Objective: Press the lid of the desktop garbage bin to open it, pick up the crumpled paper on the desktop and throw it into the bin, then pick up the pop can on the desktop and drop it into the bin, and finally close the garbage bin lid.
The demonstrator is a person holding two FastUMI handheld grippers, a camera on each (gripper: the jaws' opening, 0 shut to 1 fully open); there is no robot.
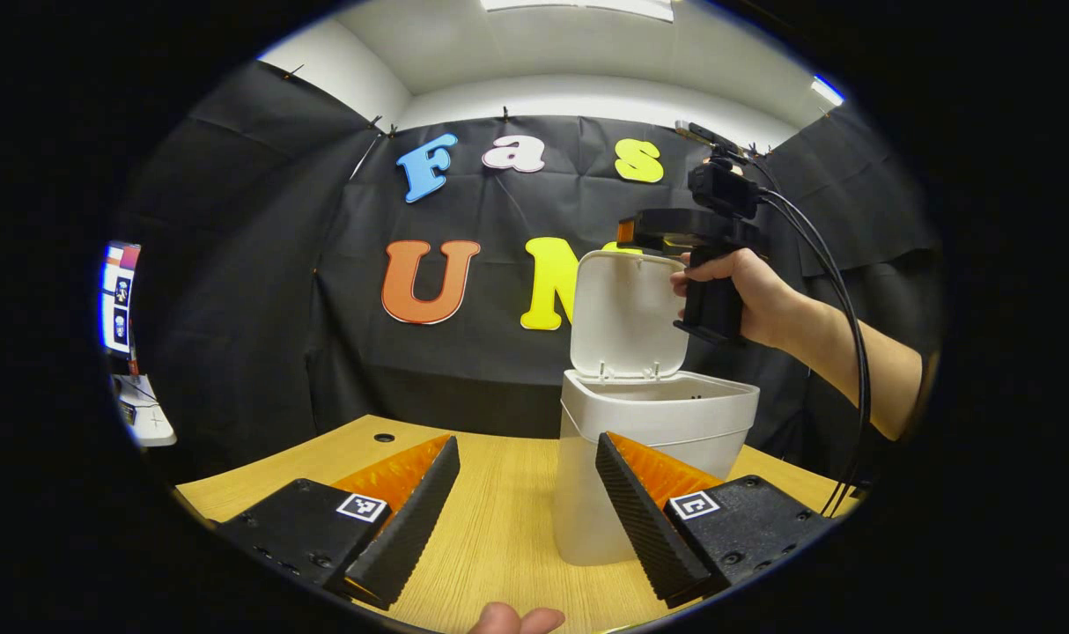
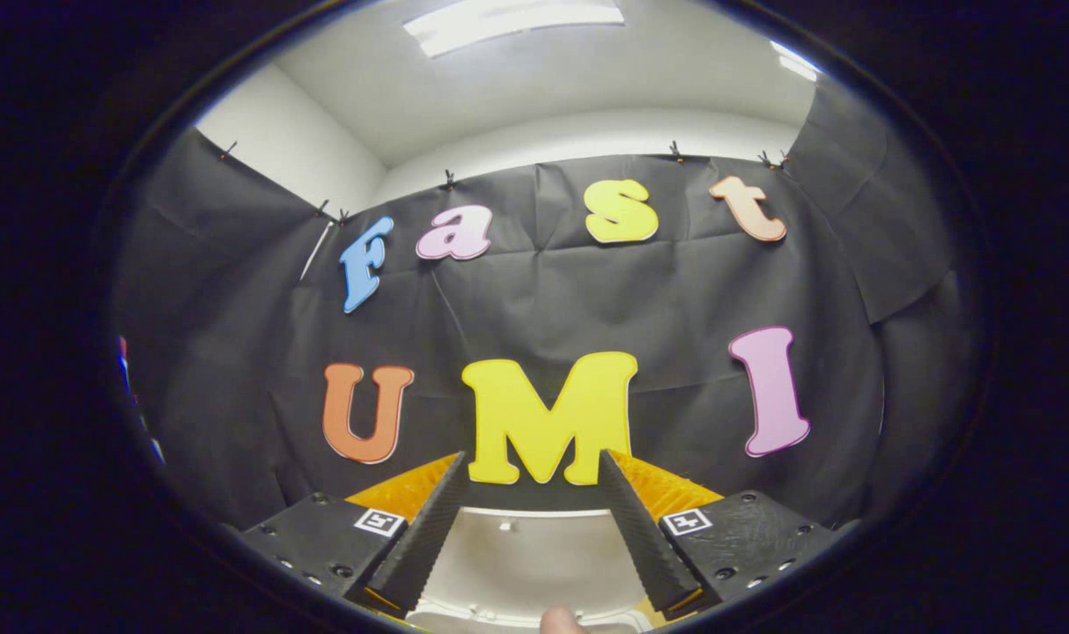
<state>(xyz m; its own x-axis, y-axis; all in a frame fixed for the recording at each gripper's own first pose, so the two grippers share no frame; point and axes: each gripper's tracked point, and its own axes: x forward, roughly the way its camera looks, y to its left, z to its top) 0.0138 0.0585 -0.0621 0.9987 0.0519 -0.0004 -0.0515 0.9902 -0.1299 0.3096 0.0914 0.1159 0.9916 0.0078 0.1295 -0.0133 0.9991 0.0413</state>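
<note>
Close to me, the left gripper (image 1: 526, 519) sat low over the wooden table (image 1: 490, 528) with its tongs wide and nothing in them. Just past it stood the white bin (image 1: 653, 458) on the table, and its lid (image 1: 627, 317) was standing straight up, so the bin was open. Above the lid a hand (image 1: 746, 295) held the right gripper (image 2: 530, 528). Its tongs were apart too, and they held nothing, with the lid just below them. I could not see the crumpled paper or the pop can on the table. I thought they might be inside the bin already. Then only closing the lid would be left.
</note>
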